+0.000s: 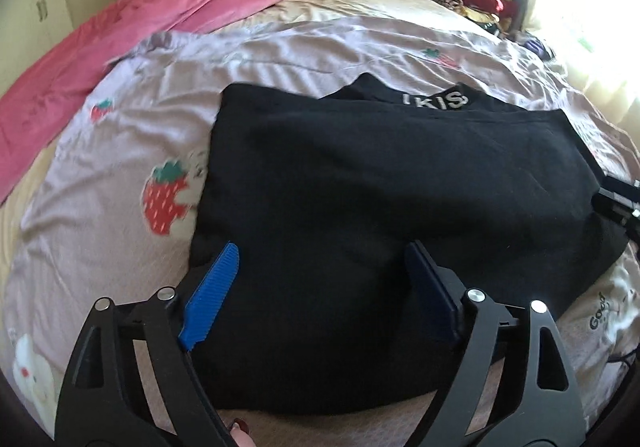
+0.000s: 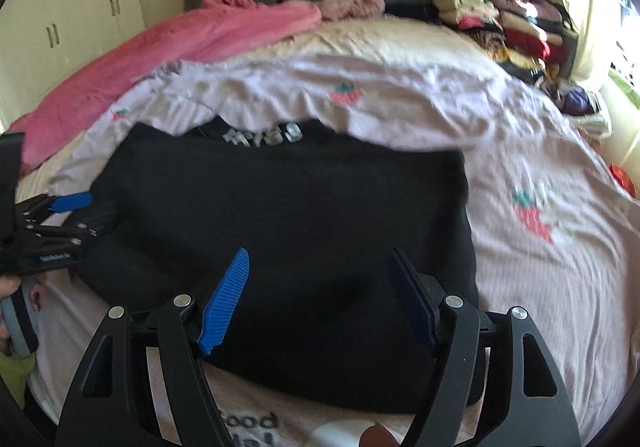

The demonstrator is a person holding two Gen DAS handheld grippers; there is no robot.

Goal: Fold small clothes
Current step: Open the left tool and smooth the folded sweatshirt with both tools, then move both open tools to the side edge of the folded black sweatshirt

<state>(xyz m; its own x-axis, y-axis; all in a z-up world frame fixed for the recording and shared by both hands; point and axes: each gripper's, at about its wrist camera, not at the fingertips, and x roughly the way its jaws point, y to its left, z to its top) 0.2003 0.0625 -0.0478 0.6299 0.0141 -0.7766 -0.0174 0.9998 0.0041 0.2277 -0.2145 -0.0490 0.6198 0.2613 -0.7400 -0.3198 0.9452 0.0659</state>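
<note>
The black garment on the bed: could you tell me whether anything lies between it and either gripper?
Nothing visible does. The left gripper and right gripper both hang open right over the black garment, with no other item on it.

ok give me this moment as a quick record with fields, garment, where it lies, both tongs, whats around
garment: black top, white lettering at the far edge, lying mostly flat
surface: bed cover with strawberry print
left tongs: open, over the top's near edge, gripping nothing
right tongs: open, over the top's near edge, gripping nothing
nearby: pink blanket at the far left, stacked clothes at the far right
</note>
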